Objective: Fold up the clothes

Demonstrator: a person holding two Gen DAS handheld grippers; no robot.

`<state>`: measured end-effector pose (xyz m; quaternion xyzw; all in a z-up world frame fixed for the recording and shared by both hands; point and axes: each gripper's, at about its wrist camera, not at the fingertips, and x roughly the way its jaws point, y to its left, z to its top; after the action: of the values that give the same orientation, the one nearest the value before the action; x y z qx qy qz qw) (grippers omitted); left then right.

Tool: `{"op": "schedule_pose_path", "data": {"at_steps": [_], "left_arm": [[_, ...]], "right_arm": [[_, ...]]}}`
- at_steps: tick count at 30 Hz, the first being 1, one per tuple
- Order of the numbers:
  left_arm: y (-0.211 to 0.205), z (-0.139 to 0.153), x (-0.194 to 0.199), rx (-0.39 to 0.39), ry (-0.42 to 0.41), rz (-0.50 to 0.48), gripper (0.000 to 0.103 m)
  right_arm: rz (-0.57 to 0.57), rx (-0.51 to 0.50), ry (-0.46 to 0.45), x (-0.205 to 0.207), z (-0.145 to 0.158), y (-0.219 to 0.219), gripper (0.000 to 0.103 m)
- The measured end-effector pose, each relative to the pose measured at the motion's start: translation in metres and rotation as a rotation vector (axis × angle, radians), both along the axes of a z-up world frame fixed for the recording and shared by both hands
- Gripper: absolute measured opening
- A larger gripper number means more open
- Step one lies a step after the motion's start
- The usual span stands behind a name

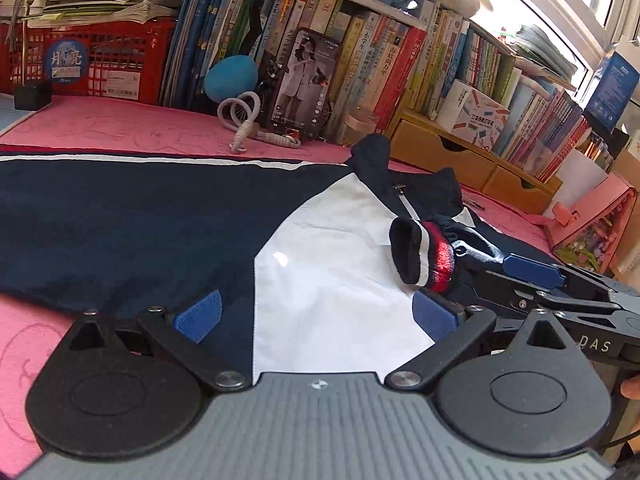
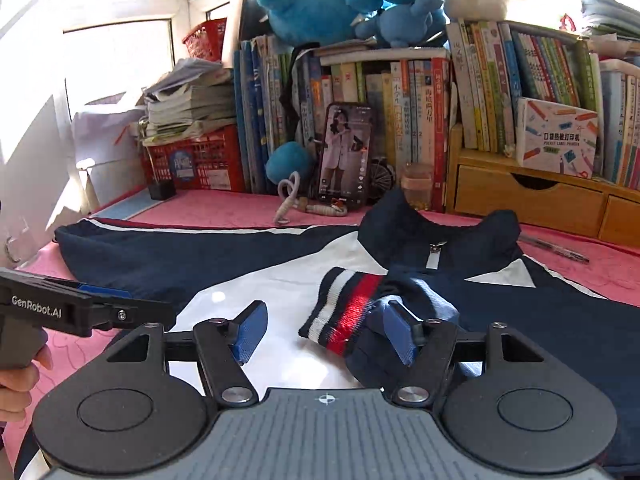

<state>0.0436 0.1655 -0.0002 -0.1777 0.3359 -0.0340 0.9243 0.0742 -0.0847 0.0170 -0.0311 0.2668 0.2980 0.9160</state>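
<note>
A navy and white jacket point(image 1: 120, 224) lies spread flat on the pink cloth point(image 1: 100, 124), collar point(image 2: 436, 232) toward the books. Its right sleeve is folded in over the chest, and the striped red, white and navy cuff point(image 2: 344, 312) rests on the white panel. My right gripper point(image 2: 325, 334) is open, with the cuff lying loose between its blue pads; the sleeve fabric bunches against the right pad point(image 2: 400, 334). My left gripper point(image 1: 316, 316) is open wide just over the white front panel, holding nothing. The cuff point(image 1: 424, 256) sits in front of the right gripper point(image 1: 516, 280) at the right edge.
A phone point(image 2: 346, 152) leans against rows of books at the back, with a coiled cord point(image 1: 248, 120) beside it. Red crate point(image 1: 92, 60) back left, wooden drawer unit point(image 2: 528, 196) back right, pen point(image 2: 556, 250) on the cloth, pink box point(image 1: 592, 216) far right.
</note>
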Motion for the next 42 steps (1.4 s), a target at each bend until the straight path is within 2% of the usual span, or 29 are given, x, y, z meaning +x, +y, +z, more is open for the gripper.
{"op": "schedule_pose_path", "data": {"at_steps": [3, 7, 10, 13, 14, 15, 16, 18, 21, 24, 27, 32, 36, 38, 40, 42], "left_arm": [[-0.024, -0.006, 0.024, -0.017, 0.013, -0.053, 0.103], [-0.057, -0.013, 0.057, 0.028, 0.022, -0.075, 0.103], [-0.073, -0.018, 0.079, 0.032, 0.024, -0.055, 0.103], [-0.084, -0.026, 0.098, 0.042, 0.060, -0.029, 0.100], [-0.088, -0.028, 0.101, 0.061, 0.063, -0.013, 0.096], [-0.092, -0.029, 0.102, 0.087, 0.060, 0.004, 0.081], [-0.096, -0.029, 0.103, 0.107, 0.053, 0.012, 0.057], [-0.101, -0.025, 0.098, 0.151, 0.023, 0.023, 0.050], [-0.107, -0.014, 0.087, 0.274, -0.072, 0.049, 0.042], [-0.099, -0.002, 0.078, 0.325, -0.137, 0.102, 0.040], [-0.079, 0.008, 0.076, 0.346, -0.167, 0.180, 0.040], [-0.036, 0.009, 0.081, 0.325, -0.119, 0.274, 0.040], [-0.022, -0.011, 0.084, 0.324, -0.042, 0.289, 0.040], [-0.022, -0.021, 0.080, 0.347, -0.031, 0.279, 0.040], [-0.023, -0.026, 0.076, 0.376, -0.035, 0.261, 0.042], [-0.025, -0.029, 0.074, 0.392, -0.034, 0.230, 0.043]], "right_arm": [[-0.098, -0.082, -0.025, -0.012, -0.002, -0.041, 0.069], [-0.231, -0.191, -0.036, -0.021, -0.020, -0.086, 0.069], [-0.295, -0.224, -0.027, -0.024, -0.034, -0.110, 0.069], [-0.345, -0.264, -0.039, -0.024, -0.043, -0.122, 0.070], [-0.356, -0.278, -0.048, -0.024, -0.044, -0.124, 0.070], [-0.361, -0.288, -0.055, -0.024, -0.045, -0.126, 0.070], [-0.362, -0.301, -0.067, -0.026, -0.044, -0.127, 0.070], [-0.362, -0.331, -0.094, -0.031, -0.043, -0.130, 0.073], [-0.379, -0.404, -0.143, -0.038, -0.043, -0.137, 0.084], [-0.403, -0.484, -0.162, -0.035, -0.050, -0.143, 0.085], [-0.422, -0.489, -0.136, -0.025, -0.056, -0.149, 0.085], [-0.380, -0.487, -0.156, -0.008, -0.058, -0.133, 0.085], [-0.328, -0.533, -0.199, 0.006, -0.061, -0.110, 0.085], [-0.354, -0.563, -0.233, 0.012, -0.060, -0.109, 0.085], [-0.422, -0.561, -0.244, 0.018, -0.054, -0.124, 0.085], [-0.477, -0.471, -0.170, 0.028, -0.046, -0.158, 0.086]]}}
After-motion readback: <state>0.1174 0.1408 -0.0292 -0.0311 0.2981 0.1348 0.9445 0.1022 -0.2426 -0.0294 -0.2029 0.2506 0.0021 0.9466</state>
